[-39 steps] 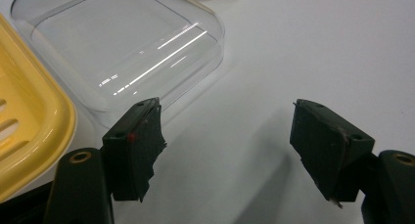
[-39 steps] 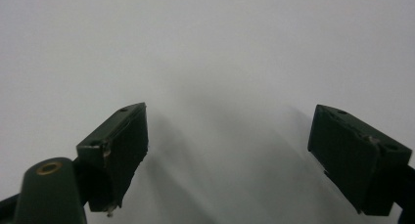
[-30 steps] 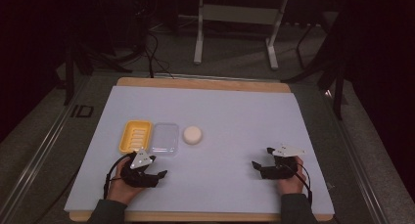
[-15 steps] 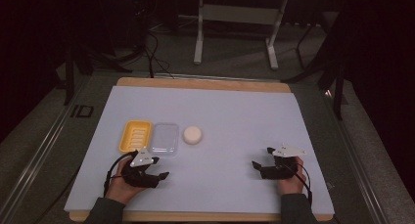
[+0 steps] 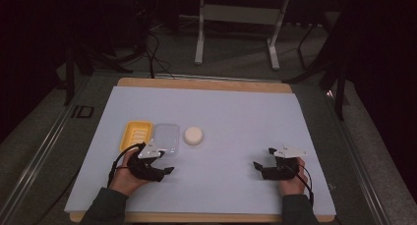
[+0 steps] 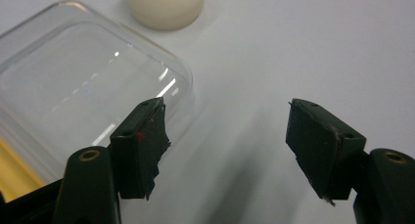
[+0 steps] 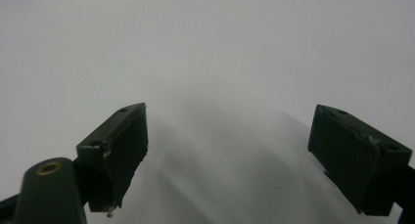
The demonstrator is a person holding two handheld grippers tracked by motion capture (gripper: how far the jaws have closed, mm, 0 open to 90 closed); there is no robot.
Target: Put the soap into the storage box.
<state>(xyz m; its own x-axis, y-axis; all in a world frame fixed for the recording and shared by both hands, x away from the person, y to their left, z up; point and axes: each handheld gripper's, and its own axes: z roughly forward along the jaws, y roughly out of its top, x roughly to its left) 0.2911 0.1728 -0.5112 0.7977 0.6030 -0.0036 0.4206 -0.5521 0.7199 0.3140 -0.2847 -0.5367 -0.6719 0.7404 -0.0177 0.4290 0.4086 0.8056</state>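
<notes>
A yellow ridged tray [image 5: 135,134] lies at the table's left, with a clear plastic lid [image 5: 165,137] beside it on its right. A round white soap bar [image 5: 193,135] sits just right of the lid. My left gripper [image 5: 167,167] rests on the white mat just in front of the lid, open and empty. In the left gripper view the clear lid [image 6: 73,92] lies past the left jaw and the soap bar [image 6: 164,6] is at the top. My right gripper [image 5: 259,162] is low at the front right, open and empty [image 7: 227,150] over bare mat.
A white mat [image 5: 236,112] covers a wooden board [image 5: 201,84]. Grey floor with metal rails surrounds the table. A white stand's legs [image 5: 236,33] and cables stand behind it in the dark.
</notes>
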